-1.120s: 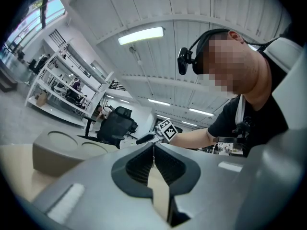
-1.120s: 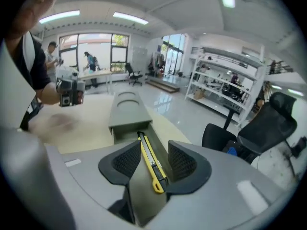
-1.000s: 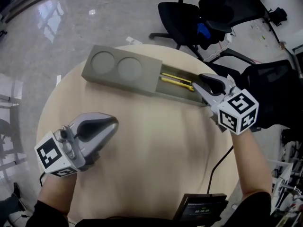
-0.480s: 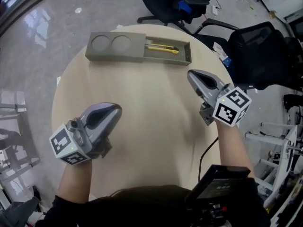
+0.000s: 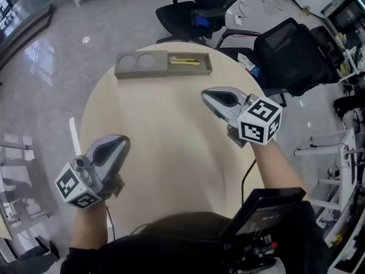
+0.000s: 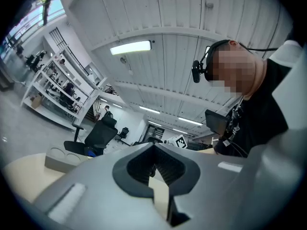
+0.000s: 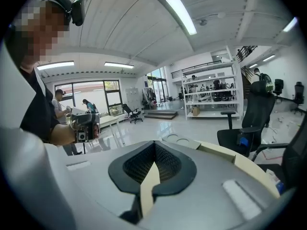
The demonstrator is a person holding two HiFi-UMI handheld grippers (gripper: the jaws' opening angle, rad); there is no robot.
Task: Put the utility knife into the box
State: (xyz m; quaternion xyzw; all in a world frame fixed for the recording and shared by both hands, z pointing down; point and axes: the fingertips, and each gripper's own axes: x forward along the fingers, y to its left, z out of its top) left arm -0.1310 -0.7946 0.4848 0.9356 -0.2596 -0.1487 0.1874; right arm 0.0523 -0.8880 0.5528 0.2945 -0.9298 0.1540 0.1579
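Note:
The grey box [image 5: 131, 71] lies at the far edge of the round table [image 5: 165, 153]. The yellow utility knife [image 5: 183, 62] rests inside the box's open right compartment. My right gripper [image 5: 204, 94] hovers over the table's right side, well short of the box, shut and empty. My left gripper [image 5: 124, 143] is near the table's front left, also shut with nothing in it. In the right gripper view the jaws [image 7: 154, 145] meet, and the box [image 7: 192, 143] shows beyond them. The left gripper view shows closed jaws [image 6: 154, 147] and the box [image 6: 62, 158] at far left.
Black office chairs [image 5: 285, 50] stand behind the table on the right and another chair [image 5: 194, 7] at the back. A dark device [image 5: 262, 210] hangs at the person's chest. Shiny floor surrounds the table. White shelving [image 7: 211, 97] stands across the room.
My right gripper has let go of the knife, which now lies in the box, shut its jaws and drawn back toward me. The left gripper shifted slightly toward the front left.

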